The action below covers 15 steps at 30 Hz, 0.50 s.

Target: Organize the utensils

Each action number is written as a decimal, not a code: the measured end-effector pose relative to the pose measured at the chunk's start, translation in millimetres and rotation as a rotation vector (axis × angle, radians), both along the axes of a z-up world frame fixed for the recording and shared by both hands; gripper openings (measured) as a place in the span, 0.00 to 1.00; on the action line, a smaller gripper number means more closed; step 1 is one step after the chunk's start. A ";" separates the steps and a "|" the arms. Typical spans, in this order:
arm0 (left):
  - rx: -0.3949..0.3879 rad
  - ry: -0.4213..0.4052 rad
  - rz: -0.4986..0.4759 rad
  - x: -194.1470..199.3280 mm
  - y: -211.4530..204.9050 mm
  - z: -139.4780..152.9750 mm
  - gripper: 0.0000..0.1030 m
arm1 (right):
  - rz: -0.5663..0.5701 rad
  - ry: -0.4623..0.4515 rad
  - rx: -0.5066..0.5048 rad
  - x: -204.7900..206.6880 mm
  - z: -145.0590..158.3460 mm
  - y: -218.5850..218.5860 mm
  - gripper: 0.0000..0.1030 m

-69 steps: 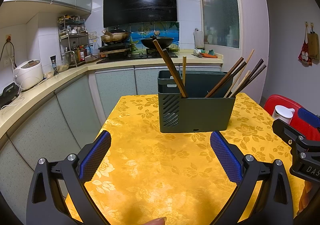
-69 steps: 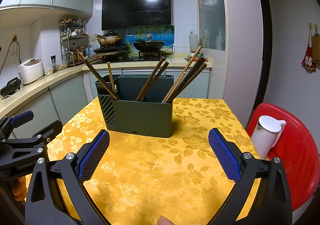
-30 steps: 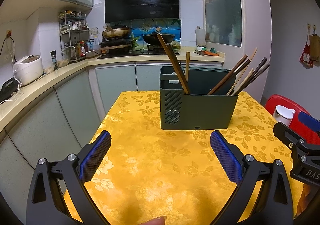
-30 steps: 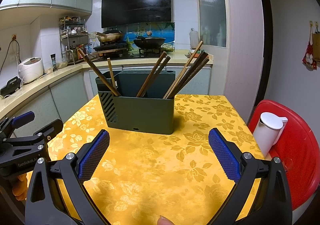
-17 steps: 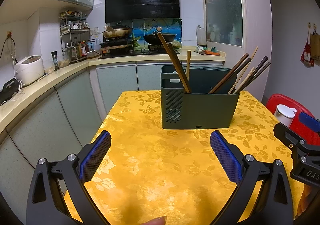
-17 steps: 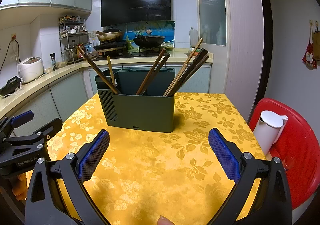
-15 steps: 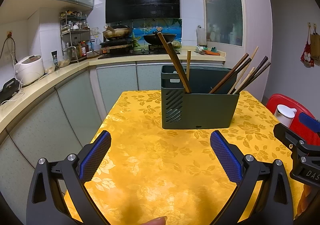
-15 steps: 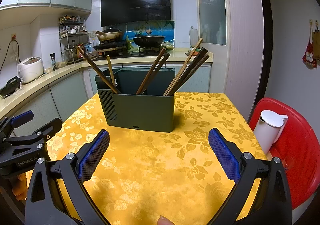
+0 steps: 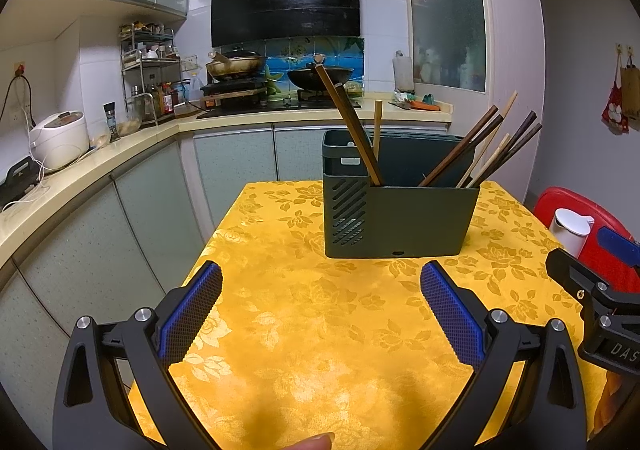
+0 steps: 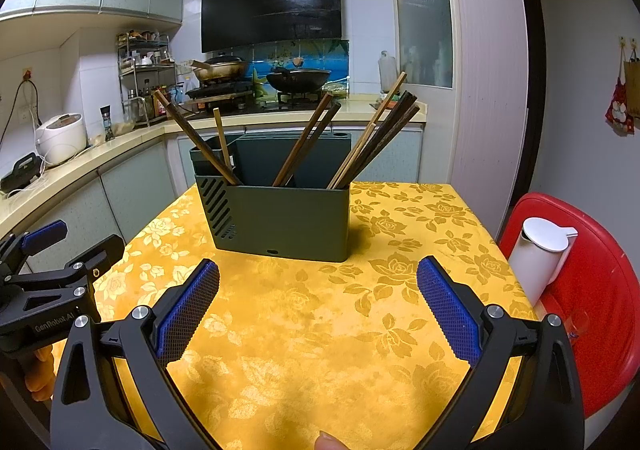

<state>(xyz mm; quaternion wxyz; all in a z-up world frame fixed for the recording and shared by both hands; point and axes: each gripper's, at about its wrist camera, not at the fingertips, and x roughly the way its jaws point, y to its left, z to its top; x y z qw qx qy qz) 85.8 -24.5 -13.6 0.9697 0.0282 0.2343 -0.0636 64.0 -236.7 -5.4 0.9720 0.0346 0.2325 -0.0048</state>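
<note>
Both views sit slightly farther back and lower than 2.3 s ago, the green utensil holder (image 9: 400,220) now higher in frame; it stands on the yellow-clothed bench (image 9: 320,330), chopsticks (image 10: 372,138) leaning in its compartments; the left claw (image 9: 320,314) is spread wide and empty; the right claw (image 10: 318,310) is likewise released, above the cloth.

A dark green utensil holder (image 10: 280,220) stands on the yellow floral tablecloth (image 10: 320,330), with wooden chopsticks (image 10: 372,142) leaning out of its compartments at different angles. The right gripper (image 10: 318,298) hovers above the cloth in front of it, blue-padded fingers (image 10: 448,314) spread wide and empty. The left gripper (image 10: 60,262) shows at the left edge, and a white jug (image 10: 540,254) stands on a red lid (image 10: 600,290) at right.
</note>
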 end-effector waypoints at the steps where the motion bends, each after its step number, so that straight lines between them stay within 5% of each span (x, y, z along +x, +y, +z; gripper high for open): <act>1: 0.001 0.000 0.000 -0.2 0.0 -0.2 0.93 | 0.000 0.001 0.000 -0.1 -0.1 0.1 0.94; 15: 0.000 0.003 0.000 -0.2 -1.0 -0.2 0.93 | 0.000 0.002 0.000 0.2 -0.8 0.1 0.94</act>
